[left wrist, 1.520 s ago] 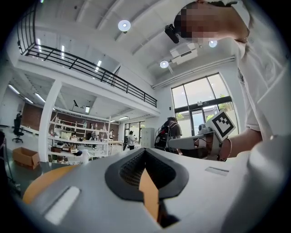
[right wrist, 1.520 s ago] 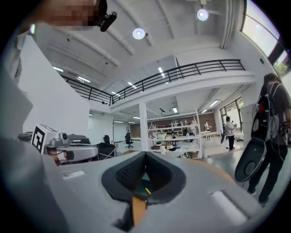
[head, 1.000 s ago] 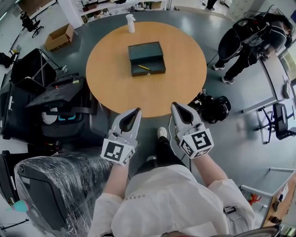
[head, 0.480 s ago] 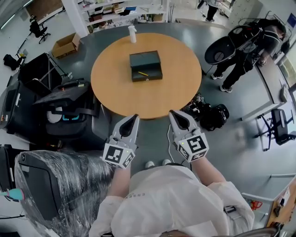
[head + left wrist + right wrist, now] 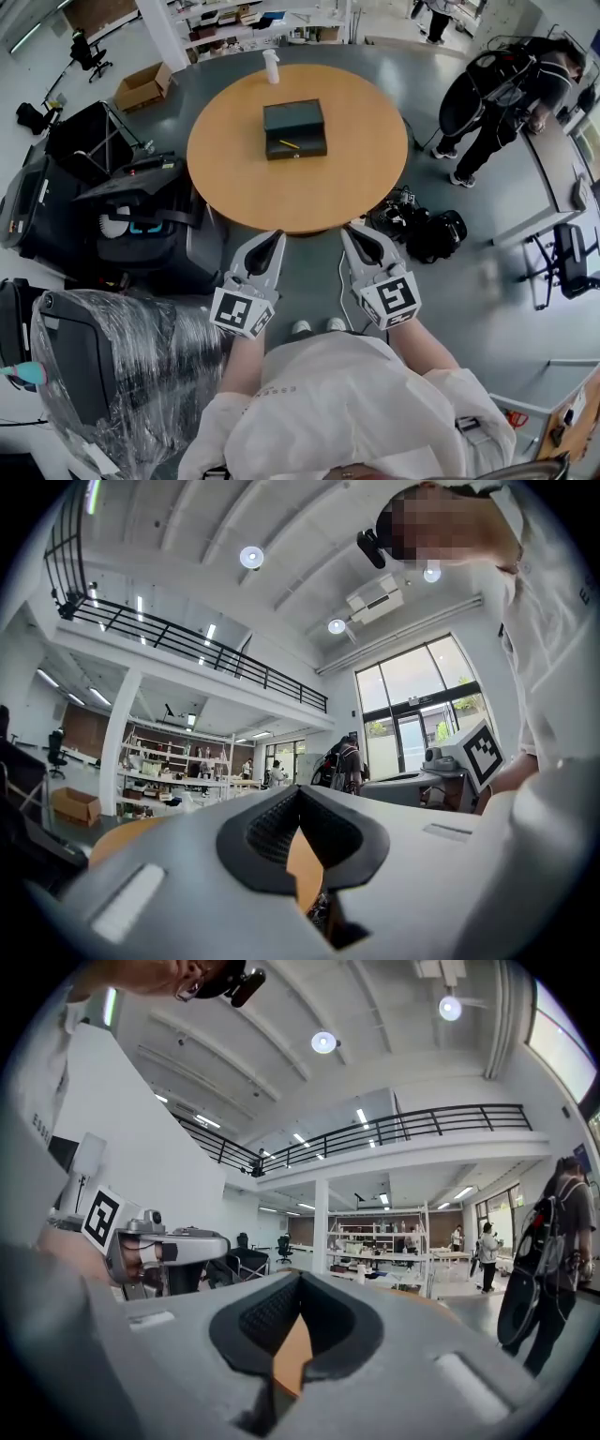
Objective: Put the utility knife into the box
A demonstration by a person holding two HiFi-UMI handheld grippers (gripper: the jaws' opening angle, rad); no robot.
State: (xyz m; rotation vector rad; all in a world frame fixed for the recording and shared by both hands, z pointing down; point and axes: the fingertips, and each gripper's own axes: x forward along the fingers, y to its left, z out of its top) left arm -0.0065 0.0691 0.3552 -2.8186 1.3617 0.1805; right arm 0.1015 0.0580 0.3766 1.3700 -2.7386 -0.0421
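Our left gripper (image 5: 277, 235) and right gripper (image 5: 350, 231) hold their fingers clenched and empty. Far ahead of them, on the round wooden desk (image 5: 234, 169), the slim yellow utility knife (image 5: 290, 143) lies at the dark green metal box (image 5: 294, 117). We cannot tell whether it is inside.

The person has stepped back from the round counter (image 5: 361, 164), which now looks smaller in the head view. The forward shoe (image 5: 336, 324) is drawn back beside the other. The left tool (image 5: 276, 238) and right tool (image 5: 350, 232) no longer overlap the counter's near rim.
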